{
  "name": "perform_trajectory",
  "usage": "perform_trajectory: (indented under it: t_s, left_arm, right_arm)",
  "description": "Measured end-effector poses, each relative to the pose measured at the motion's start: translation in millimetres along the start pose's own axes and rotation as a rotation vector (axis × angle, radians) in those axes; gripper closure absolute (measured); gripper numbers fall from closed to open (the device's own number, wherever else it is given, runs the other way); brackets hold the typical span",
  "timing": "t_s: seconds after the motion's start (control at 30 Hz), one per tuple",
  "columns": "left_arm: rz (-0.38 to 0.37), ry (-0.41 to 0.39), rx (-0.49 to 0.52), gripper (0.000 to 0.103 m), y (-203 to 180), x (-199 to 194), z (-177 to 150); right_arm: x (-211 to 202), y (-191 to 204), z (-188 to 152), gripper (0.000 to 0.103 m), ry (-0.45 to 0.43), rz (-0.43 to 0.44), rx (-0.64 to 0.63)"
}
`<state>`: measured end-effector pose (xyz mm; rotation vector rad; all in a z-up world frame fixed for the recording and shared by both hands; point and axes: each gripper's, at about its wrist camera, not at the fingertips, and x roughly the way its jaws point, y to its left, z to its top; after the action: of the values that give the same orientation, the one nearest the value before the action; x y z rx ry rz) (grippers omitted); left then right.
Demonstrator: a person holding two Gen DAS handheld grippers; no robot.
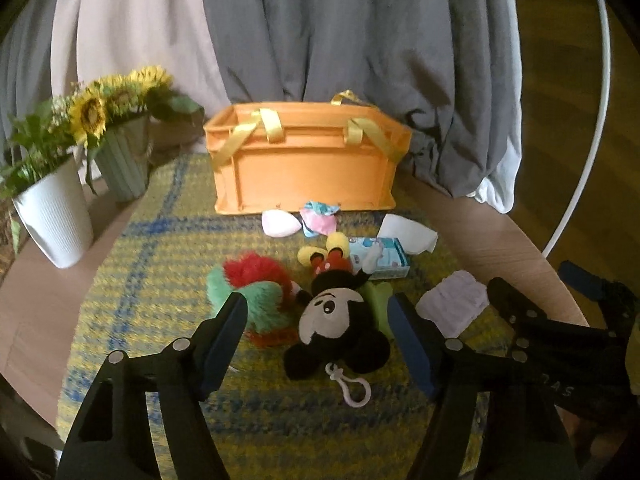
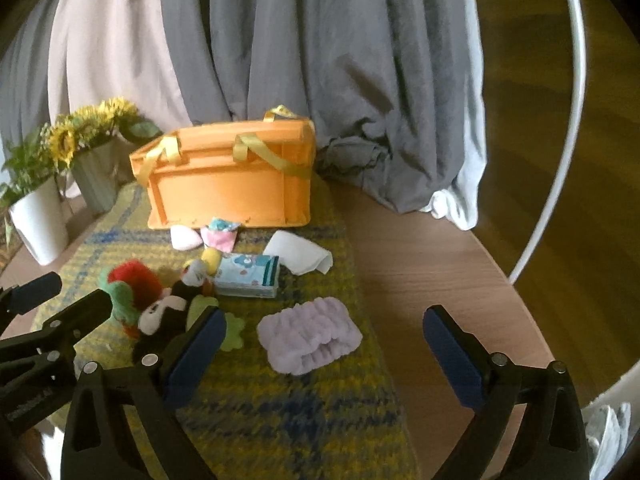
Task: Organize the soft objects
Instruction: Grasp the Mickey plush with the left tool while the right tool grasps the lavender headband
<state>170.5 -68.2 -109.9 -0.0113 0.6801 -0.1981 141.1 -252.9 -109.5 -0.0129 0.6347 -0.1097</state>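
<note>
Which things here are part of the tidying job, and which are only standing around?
Job: orange basket, mouse plush, fluffy parrot toy, lilac headband, white cloth, tissue pack.
Not part: white vase, green sunflower vase, grey curtain.

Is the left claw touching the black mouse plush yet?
Apart. The left wrist view shows the open left claw with mat visible between each finger and the black mouse plush toy.

A home: beyond the fingers, draped bedding (image 1: 340, 40), sunflower vases (image 1: 120, 156) and a woven rug (image 2: 300, 420) on a wooden table (image 2: 432, 264).
</note>
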Motion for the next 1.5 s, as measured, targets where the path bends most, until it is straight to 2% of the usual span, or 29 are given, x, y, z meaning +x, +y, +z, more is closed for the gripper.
perform_trajectory:
  t_s: [0.1, 0.17, 0.37, 0.5, 0.67, 0.9, 1.07, 1.17, 1.23, 1.3, 1.5]
  left_arm:
    - [0.01, 0.004, -0.006, 0.039, -4, 13, -3]
    - [0.033, 0.012, -0.02, 0.04, -5, 23, -4]
    - [0.036, 0.031, -0.038, 0.042, -8, 41, -4]
    - [0.021, 0.072, -0.071, 0.044, -6, 55, -7]
    - [-0.013, 0.116, -0.118, 0.044, -1, 69, -13]
    - [-0.117, 0.166, -0.18, 0.042, 2, 90, -22]
    - [-0.133, 0.168, -0.203, 0.042, -2, 97, -24]
    - [-0.122, 0.161, -0.191, 0.044, -5, 95, -24]
    - [-0.109, 0.157, -0.181, 0.046, -7, 92, -23]
    - [-0.092, 0.148, -0.172, 0.046, -8, 88, -22]
    - [-0.053, 0.113, -0.155, 0.046, -11, 69, -18]
  right_arm:
    - [20, -4, -2, 0.006, 0.018, 0.036, -0.008]
    - [33, -5, -3, 0.006, 0.035, 0.061, -0.019]
    - [63, -6, -8, 0.008, 0.077, 0.098, -0.031]
    - [77, -8, -11, 0.01, 0.104, 0.123, -0.017]
    - [87, -2, -14, 0.015, 0.13, 0.16, -0.028]
    - [94, 1, -17, 0.025, 0.156, 0.171, -0.036]
    - [95, 1, -18, 0.036, 0.16, 0.164, -0.052]
    - [94, 2, -18, 0.05, 0.146, 0.164, -0.069]
    - [92, 1, -18, 0.065, 0.137, 0.157, -0.084]
    - [92, 0, -16, 0.073, 0.134, 0.164, -0.087]
    - [83, -7, -10, 0.077, 0.115, 0.188, -0.073]
